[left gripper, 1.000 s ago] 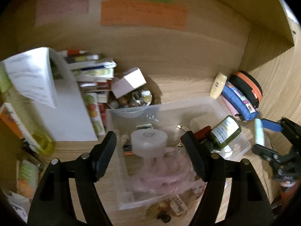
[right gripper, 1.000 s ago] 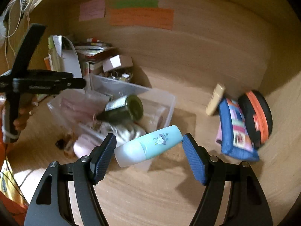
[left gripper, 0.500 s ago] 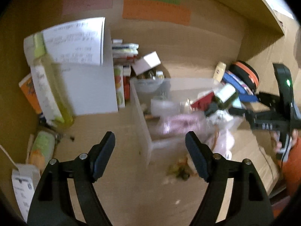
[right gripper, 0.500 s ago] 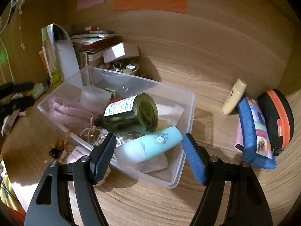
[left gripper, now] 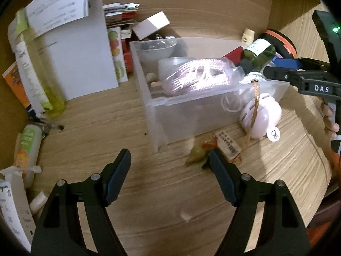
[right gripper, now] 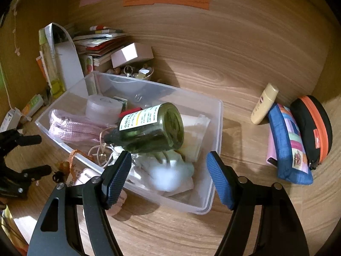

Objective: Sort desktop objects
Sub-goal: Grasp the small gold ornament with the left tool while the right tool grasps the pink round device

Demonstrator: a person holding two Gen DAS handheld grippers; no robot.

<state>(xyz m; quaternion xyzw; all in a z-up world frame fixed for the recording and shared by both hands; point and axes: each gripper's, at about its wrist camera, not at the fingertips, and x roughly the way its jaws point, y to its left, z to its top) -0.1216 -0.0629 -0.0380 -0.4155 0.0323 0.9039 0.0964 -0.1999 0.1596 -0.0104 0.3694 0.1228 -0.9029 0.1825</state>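
Since the earlier frame the pale blue tube has left the right gripper [right gripper: 168, 170], whose jaws now stand wide apart and empty above the near end of the clear bin [right gripper: 215, 115]; a blurred pale shape [right gripper: 164, 177] below may be that tube. The green bottle [right gripper: 149, 128] lies tilted atop the bin's contents, seemingly dropped rather than stood. The left gripper [left gripper: 170, 170], jaws also wide and empty, hovers over bare desk near the bin's left corner, likely seeking loose items.

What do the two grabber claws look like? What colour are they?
Both are black with two long fingers, silver screws and ribbed blue pads. The left gripper has darker navy pads; the right gripper has brighter blue pads. From the left camera, the right one's black body shows white letters "DAS" and a small green light. A bare hand holds it.
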